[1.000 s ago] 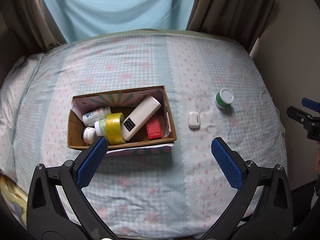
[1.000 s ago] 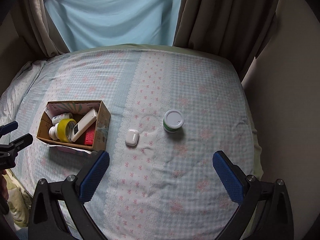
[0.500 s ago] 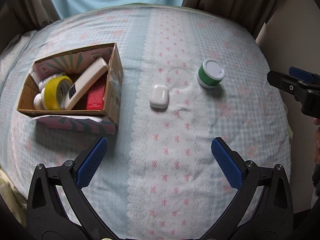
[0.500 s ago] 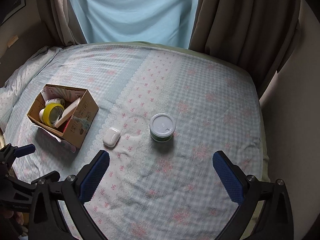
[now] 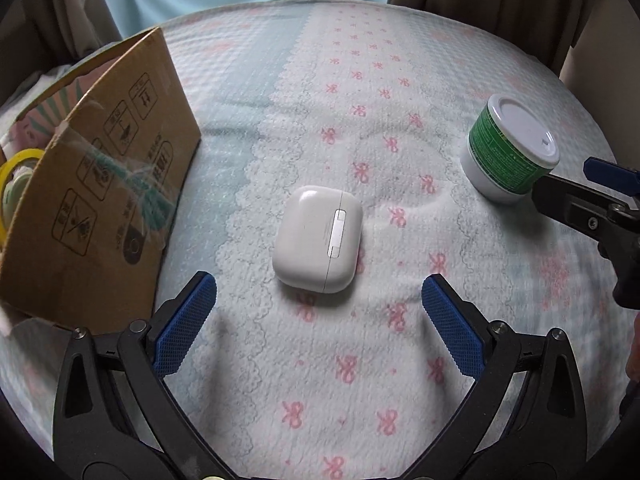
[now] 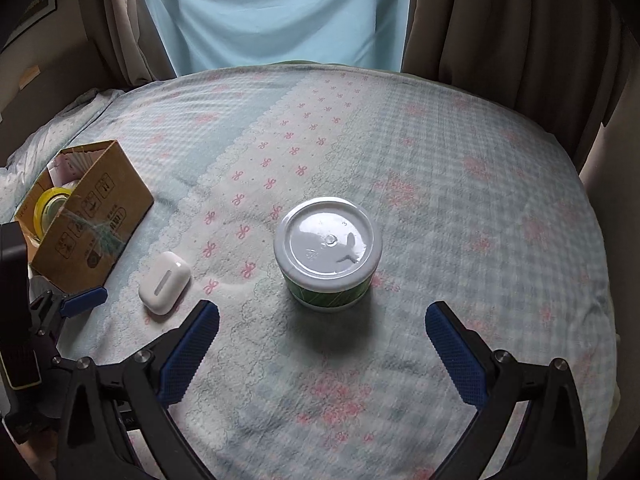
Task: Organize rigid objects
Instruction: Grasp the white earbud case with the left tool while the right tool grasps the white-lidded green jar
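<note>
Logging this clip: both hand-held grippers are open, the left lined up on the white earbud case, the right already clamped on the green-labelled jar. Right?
Not quite. The right hand-held gripper is open, short of the green-labelled jar, as the right wrist view shows. The left hand-held gripper is open before the white earbud case.

Handling pictograms — print unreadable — mark the cardboard box (image 5: 108, 184) side.

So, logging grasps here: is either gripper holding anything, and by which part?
Nothing held. Left gripper is open before the earbud case; right gripper is open before the jar.
</note>
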